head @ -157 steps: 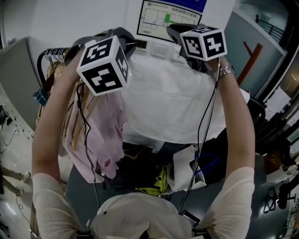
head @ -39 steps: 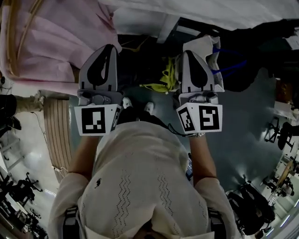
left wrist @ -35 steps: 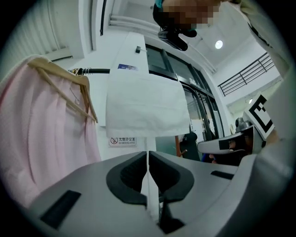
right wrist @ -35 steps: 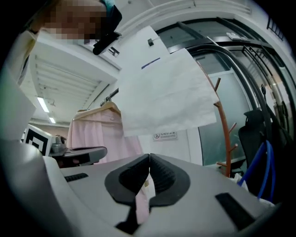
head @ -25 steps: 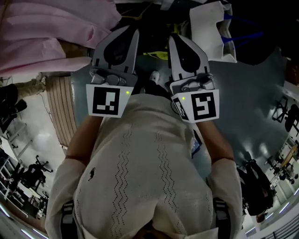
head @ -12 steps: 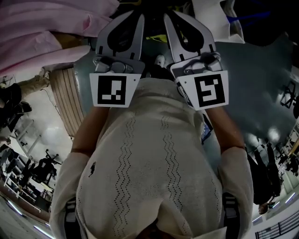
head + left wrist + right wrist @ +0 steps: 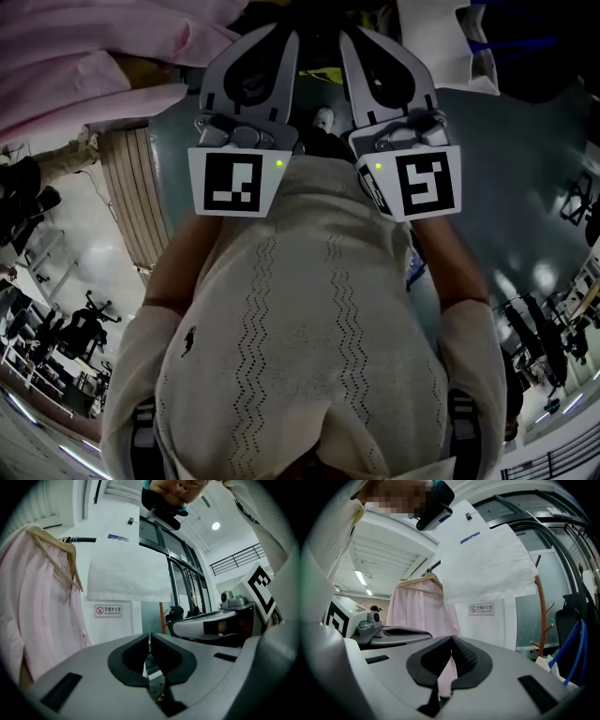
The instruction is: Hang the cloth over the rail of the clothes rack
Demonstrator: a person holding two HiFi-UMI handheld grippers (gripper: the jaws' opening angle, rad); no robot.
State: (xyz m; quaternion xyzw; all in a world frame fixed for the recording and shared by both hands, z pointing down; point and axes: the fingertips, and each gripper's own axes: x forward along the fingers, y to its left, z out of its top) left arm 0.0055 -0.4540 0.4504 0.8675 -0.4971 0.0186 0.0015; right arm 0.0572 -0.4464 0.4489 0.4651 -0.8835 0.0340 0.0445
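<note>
The white cloth (image 7: pixel 126 573) hangs spread over the black rail (image 7: pixel 79 539) of the clothes rack, free of both grippers. It shows again in the right gripper view as a white cloth (image 7: pixel 487 569) up ahead. The head view does not take it in. My left gripper (image 7: pixel 284 36) and right gripper (image 7: pixel 352 37) sit side by side close to the person's chest, pointing away from the body. Both are shut with nothing between the pads, as the left gripper (image 7: pixel 150 637) and the right gripper (image 7: pixel 451 639) show in their own views.
A pink garment (image 7: pixel 42 611) on a wooden hanger (image 7: pixel 54 550) hangs on the rail left of the cloth, also seen as pink fabric (image 7: pixel 84 56) at upper left. A white bag (image 7: pixel 441 37) sits below the rack. An orange coat stand (image 7: pixel 541 616) rises at the right.
Both grippers came down from the rail, leaving the cloth hanging there, and drew in to the chest. Over the last second they closed in side by side and barely shifted.
</note>
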